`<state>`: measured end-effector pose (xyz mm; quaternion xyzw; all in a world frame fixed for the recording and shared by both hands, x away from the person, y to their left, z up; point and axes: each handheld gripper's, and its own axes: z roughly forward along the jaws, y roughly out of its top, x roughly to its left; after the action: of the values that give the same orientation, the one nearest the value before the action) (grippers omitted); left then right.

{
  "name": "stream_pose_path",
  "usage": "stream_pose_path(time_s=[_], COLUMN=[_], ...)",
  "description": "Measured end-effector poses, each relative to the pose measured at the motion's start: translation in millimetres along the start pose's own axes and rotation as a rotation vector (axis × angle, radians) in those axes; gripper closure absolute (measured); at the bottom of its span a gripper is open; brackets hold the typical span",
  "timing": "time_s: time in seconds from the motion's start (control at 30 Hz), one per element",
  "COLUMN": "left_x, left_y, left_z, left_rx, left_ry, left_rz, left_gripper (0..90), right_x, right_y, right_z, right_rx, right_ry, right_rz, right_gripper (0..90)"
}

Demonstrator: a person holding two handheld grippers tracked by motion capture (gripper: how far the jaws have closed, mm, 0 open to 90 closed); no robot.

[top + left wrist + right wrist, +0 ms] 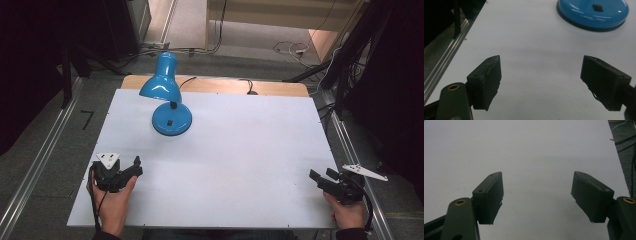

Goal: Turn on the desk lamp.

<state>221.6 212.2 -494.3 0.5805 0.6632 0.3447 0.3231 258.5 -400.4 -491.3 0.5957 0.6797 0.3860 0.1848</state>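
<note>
Glossy blue metal desk lamp [167,97] on a white desk [240,150].
Left tongs [131,167] and right tongs [320,177] both released, empty, well apart from the lamp.

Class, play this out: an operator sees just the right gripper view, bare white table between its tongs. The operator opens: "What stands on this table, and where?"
Observer: A blue desk lamp stands at the far left of the table.
Operator: Which tongs are nearer it?
Observer: The left tongs, open and empty; the lamp base lies ahead of them.
Operator: Where are mine?
Observer: The right tongs sit at the near right edge, open.
</note>
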Motion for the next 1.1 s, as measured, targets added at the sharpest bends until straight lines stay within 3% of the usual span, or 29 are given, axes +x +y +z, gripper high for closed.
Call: stream_pose_path(time_s=[0.17,0.4,0.67,0.87,1.1], left_x=[-7.3,-9.3,-14.0,-24.7,-28.9], left_y=[2.0,4.3,9.0,14.7,18.7], left_z=[-0.9,-0.3,6.4,11.1,15.0], left_rx=[-0.009,-0.003,0.010,0.011,0.010], left_ry=[-0.013,-0.065,-0.078,-0.102,-0.132], left_rz=[0.038,0.011,-0.005,0.017,0.006], left_gripper=[17.8,17.8,17.7,17.5,17.7], right_x=[-0.2,0.6,1.9,2.3,2.4], right_y=[-0.1,0.2,0.6,0.9,0.7], right_z=[0.0,1.2,1.5,2.0,2.5], right_rx=[0.000,0.005,0.003,0.005,0.009], right_ry=[-0.001,-0.007,-0.011,-0.009,-0.007], right_rz=[0.001,-0.009,-0.013,-0.014,-0.012], right_gripper=[24.3,24.2,24.2,24.1,24.0])
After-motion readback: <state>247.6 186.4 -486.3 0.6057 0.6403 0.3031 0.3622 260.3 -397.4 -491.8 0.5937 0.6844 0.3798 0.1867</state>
